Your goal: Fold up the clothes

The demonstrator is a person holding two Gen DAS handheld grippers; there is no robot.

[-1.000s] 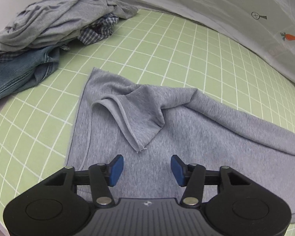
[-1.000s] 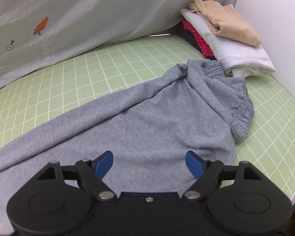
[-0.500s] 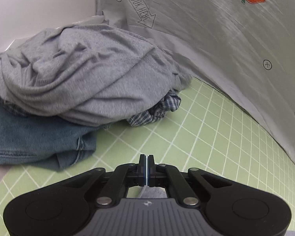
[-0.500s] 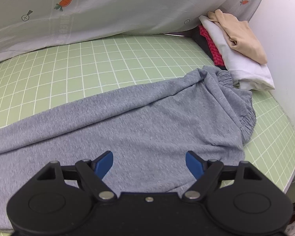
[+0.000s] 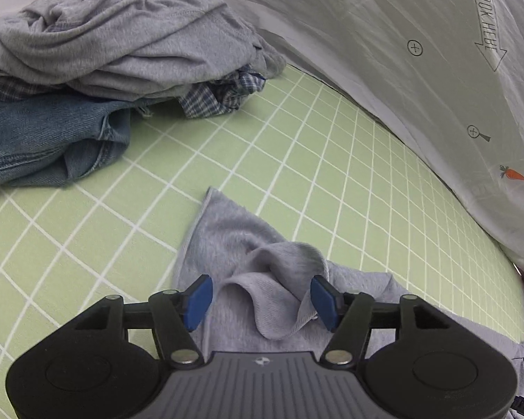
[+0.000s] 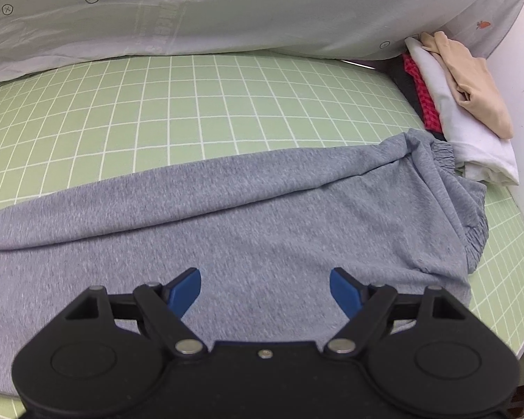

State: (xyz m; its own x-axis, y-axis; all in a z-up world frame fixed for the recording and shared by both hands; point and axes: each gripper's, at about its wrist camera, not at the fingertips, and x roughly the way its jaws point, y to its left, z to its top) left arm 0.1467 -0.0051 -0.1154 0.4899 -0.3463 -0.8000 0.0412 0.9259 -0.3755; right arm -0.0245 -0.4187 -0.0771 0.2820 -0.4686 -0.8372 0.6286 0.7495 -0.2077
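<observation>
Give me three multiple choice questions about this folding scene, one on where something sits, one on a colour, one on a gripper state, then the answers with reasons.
1. Where is the folded stack in the right wrist view?
A. Far right of the mat, beyond the grey pants' waistband
B. Under the right gripper
C. On the jeans

2. What colour is the gridded mat?
A. Blue
B. Light green
C. Red

3. How is the left gripper?
A. Shut on the jeans
B. Shut on nothing
C. Open over the grey pants

Answers: 1 A, the stack lies past the elastic waistband. 2 B, green with white lines. 3 C, blue pads apart above the grey pants.
</observation>
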